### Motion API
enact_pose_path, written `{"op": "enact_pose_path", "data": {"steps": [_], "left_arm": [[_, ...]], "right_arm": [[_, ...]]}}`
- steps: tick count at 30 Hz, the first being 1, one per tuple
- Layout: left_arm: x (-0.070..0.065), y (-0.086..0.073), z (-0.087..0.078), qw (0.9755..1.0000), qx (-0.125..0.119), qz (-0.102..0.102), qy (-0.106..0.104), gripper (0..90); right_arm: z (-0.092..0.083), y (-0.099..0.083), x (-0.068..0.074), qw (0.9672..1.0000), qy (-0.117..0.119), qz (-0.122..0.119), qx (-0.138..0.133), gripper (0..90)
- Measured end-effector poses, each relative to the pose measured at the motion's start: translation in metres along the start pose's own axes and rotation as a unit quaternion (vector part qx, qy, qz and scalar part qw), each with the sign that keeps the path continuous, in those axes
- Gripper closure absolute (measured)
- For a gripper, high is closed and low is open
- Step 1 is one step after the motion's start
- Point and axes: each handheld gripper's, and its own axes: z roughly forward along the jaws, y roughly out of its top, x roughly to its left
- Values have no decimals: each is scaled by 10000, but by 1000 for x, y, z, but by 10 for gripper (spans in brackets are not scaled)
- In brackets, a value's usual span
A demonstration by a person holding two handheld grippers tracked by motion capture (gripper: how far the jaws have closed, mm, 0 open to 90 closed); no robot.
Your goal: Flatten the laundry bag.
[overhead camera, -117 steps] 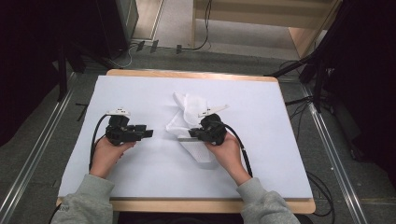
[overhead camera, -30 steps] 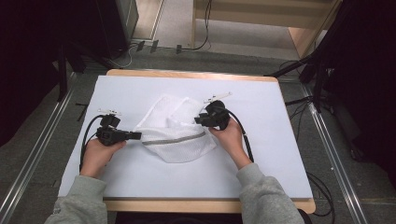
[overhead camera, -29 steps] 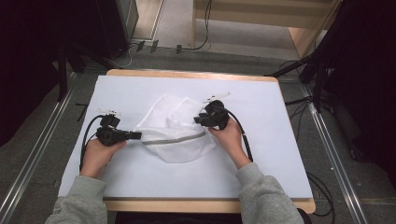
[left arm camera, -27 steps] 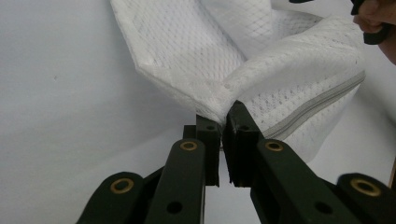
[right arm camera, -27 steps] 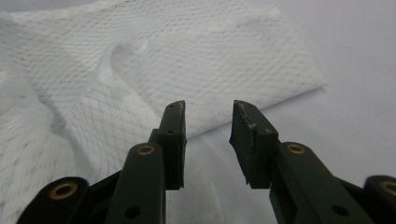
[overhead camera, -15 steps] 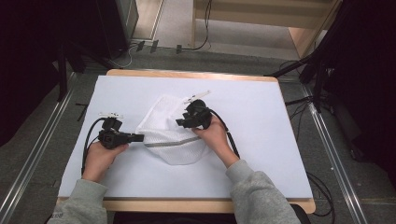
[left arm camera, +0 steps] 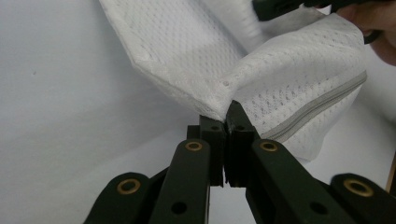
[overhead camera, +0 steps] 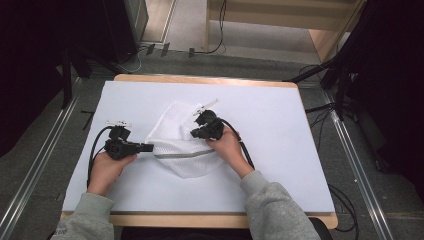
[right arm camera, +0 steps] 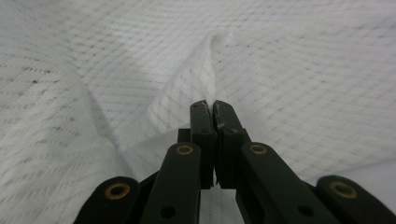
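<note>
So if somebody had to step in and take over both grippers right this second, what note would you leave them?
Left gripper: jaws shut on the corner of the white mesh bag, at the end of its grey zipper.
Right gripper: jaws have just been closing and are shut on a pinch of the mesh bag's upper layer, near its middle.
The bag lies spread on the white table cover, zipper side toward the person.
Done: bag unfolded and opened out flat since a few seconds ago, both grips set.
Left: probably lifting the top layer or folding it; which one I cannot tell.
</note>
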Motion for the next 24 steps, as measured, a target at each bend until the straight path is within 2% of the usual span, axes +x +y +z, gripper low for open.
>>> {"op": "enact_pose_path", "data": {"steps": [5,12,24], "left_arm": [[5,1,0,10000,13,-57,44,894],[5,6,8,10000,84,-36,8,894],[1,19,25,9997,220,82,-36,893]], "right_arm": [[-26,-6,-15,9992,-194,186,-283,895],[-59,-29,-39,9960,-503,573,-464,895],[-84,-68,-63,9894,-798,1107,-492,894]]}}
